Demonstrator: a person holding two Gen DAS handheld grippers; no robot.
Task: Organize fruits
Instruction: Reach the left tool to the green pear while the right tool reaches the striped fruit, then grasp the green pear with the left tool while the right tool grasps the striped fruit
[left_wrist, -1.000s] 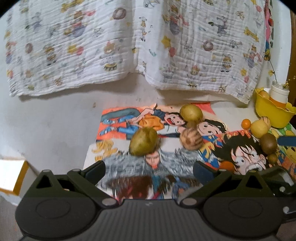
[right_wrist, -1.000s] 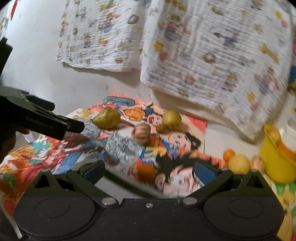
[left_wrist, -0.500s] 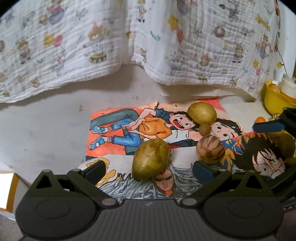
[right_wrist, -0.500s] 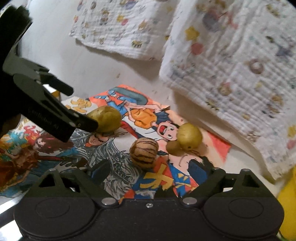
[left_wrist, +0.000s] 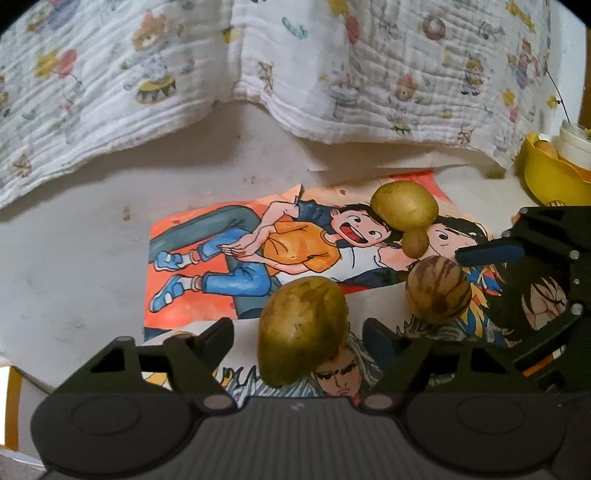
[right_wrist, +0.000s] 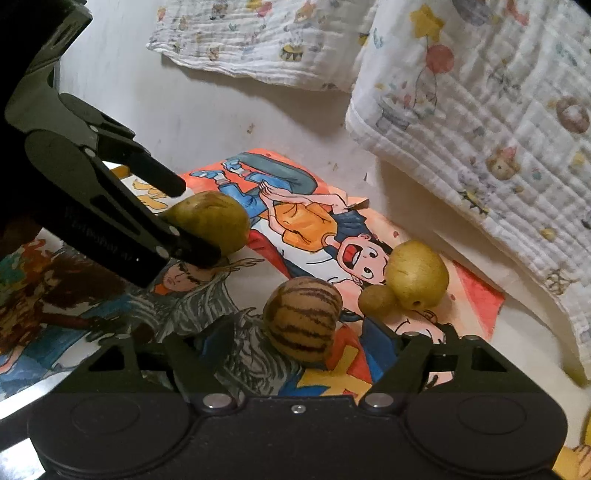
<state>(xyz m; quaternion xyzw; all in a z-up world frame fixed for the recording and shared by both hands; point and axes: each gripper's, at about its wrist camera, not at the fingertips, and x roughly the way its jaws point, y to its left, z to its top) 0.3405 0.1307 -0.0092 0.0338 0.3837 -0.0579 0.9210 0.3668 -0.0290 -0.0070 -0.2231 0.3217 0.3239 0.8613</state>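
Note:
A green-yellow oval fruit (left_wrist: 303, 328) lies on a cartoon poster (left_wrist: 221, 258) between the fingers of my left gripper (left_wrist: 297, 330). Its jaws are closing, with a small gap still visible on each side of the fruit. A round brown-striped fruit (right_wrist: 301, 317) sits between the fingers of my right gripper (right_wrist: 297, 334), also closing and not touching it. In the left wrist view the striped fruit (left_wrist: 437, 291) shows beside the right gripper's blue-padded finger (left_wrist: 491, 254). In the right wrist view the left gripper's fingers (right_wrist: 162, 182) straddle the oval fruit (right_wrist: 210, 221).
A round yellow-green fruit (left_wrist: 404, 206) and a small brown one (left_wrist: 415, 242) touch each other farther back on the poster. A yellow bowl (left_wrist: 546, 181) with a white cup (left_wrist: 574, 144) stands at the far right. Patterned white cloth (left_wrist: 295, 55) hangs along the back.
Both grippers have come forward and down onto the poster, each now straddling a fruit. Their jaws have narrowed from wide open. No fruit has moved.

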